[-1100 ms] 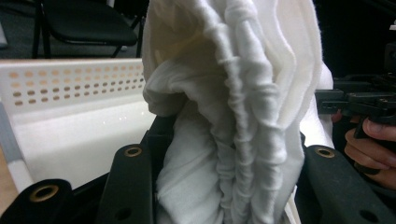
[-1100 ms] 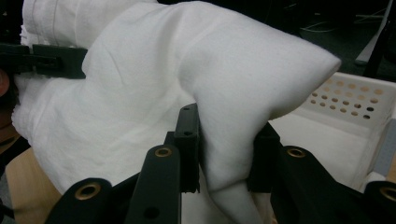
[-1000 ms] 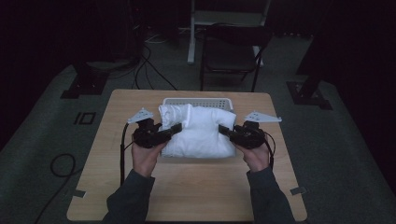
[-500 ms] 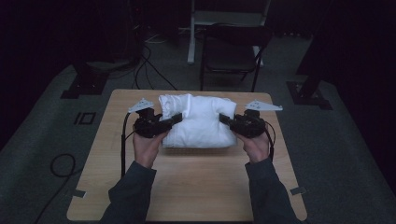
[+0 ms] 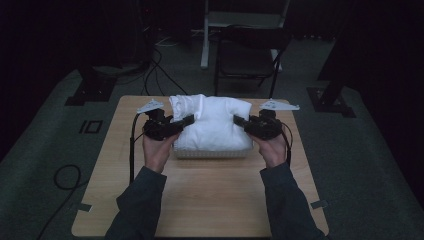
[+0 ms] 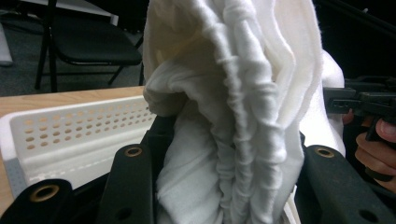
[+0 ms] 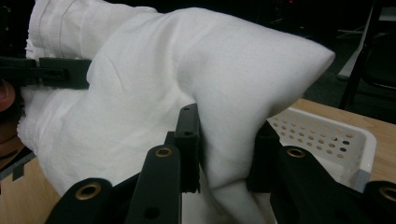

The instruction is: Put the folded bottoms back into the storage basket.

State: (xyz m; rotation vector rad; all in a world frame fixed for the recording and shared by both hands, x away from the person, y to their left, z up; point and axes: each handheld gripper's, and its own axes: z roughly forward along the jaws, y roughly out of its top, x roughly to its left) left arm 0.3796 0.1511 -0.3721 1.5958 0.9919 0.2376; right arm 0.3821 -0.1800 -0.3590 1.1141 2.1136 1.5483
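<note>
Both the left gripper (image 5: 186, 121) and right gripper (image 5: 241, 121) clamp the white towel bundle (image 5: 214, 122) over the perforated basket (image 5: 212, 153), a black chair (image 5: 247, 55) beyond the table (image 5: 200, 195).

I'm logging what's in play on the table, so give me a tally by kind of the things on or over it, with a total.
White folded cloth bundle: 1
White perforated basket: 1
Hand-held grippers, left hand-held gripper and right hand-held gripper, each clamped on one end of the bundle: 2
Total: 4
</note>
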